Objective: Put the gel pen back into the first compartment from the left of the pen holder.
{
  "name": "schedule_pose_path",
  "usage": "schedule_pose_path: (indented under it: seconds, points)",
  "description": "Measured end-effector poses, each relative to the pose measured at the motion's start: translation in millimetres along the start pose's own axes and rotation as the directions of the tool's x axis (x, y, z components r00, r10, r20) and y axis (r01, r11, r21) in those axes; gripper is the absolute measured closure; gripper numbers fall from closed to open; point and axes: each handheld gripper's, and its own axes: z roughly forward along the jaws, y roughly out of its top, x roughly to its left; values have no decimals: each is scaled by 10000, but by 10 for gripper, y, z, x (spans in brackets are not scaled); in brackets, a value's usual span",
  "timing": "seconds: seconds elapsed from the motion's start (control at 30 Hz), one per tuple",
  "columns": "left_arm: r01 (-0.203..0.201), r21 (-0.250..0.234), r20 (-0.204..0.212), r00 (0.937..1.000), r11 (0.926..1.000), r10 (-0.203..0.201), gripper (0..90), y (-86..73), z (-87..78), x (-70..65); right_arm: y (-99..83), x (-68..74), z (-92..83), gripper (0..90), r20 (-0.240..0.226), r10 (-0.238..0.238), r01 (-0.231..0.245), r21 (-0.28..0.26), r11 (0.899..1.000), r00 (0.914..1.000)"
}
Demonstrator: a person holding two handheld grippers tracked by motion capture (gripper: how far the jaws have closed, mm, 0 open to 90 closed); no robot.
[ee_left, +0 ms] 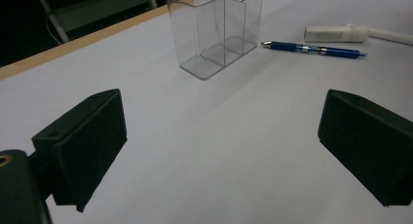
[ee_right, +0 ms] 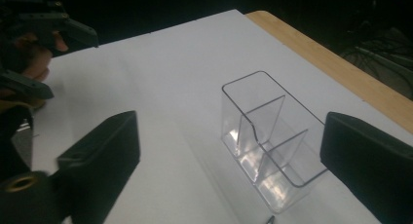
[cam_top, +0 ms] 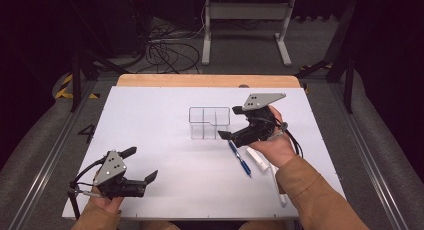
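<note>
Looking down from the high view, the right hand-held gripper hangs just beside the clear plastic organizer, near the middle of the white tabletop. Its jaws stand wide with nothing between them. A blue pen lies on the tabletop just below that gripper, and a white tube lies next to the pen, partly under the hand. The left hand-held gripper rests low at the near left corner, well apart from everything, jaws wide and empty. In the left gripper view, the two black jaws stand far apart over bare tabletop, and the organizer stands upright farther off with the pen and the tube beside it. In the right gripper view, the jaws are wide too, and the organizer sits between and a bit ahead of them, with its little walls splitting it into empty boxes; the tip of the pen peeks in at the bottom edge. The job looks like putting the pen into the organizer, and it has not started yet. To do it well, the right gripper should dip down to the pen, line its jaws across the thin body, pinch near the middle so it does not tip, then lift it and drop it tip down into one box without bumping the light organizer.
</note>
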Motion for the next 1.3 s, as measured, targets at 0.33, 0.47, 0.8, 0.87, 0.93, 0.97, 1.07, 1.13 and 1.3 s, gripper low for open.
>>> schedule_pose_path:
  seconds: [0.33, 0.47, 0.8, 0.87, 0.93, 0.97, 1.07, 1.13, 1.3]
  points:
    - [29, -14, 16, 10000, 10000, -29, 46, 2, 0, 2, -134, 34, 12, 171, 1204, 415, -518, 843, 9951, 9919]
    - [31, -12, 16, 10000, 10000, -31, 46, 2, 0, -1, -198, 16, 52, 195, 1501, 735, -935, 1309, 9870, 9859]
    - [45, -17, 23, 10000, 10000, -45, 46, 3, 0, 1, -335, 1, 165, 249, 1975, 1124, -1561, 2216, 9626, 9738]
    - [44, -15, 21, 10000, 10000, -43, 46, 2, -1, 2, -362, -6, 194, 270, 2017, 1224, -1706, 2425, 9550, 9718]
    - [48, -20, 31, 10000, 10000, -48, 46, 2, 0, 4, -388, -14, 229, 288, 2103, 1333, -1873, 2625, 9466, 9685]
    - [48, -18, 27, 10000, 10000, -48, 46, 1, 0, 4, -399, -20, 246, 298, 2134, 1389, -1954, 2725, 9421, 9670]
    - [48, 0, 30, 10000, 10000, -48, 46, 1, 1, 3, -430, -37, 296, 323, 2267, 1541, -2194, 3000, 9284, 9617]
    - [40, 0, 22, 10000, 10000, -40, 46, 1, 1, 2, -450, -44, 336, 353, 2371, 1588, -2318, 3227, 9177, 9584]
    - [41, -2, 32, 10000, 10000, -41, 46, 0, 0, 3, -514, -45, 456, 407, 2740, 1622, -2615, 3792, 8876, 9479]
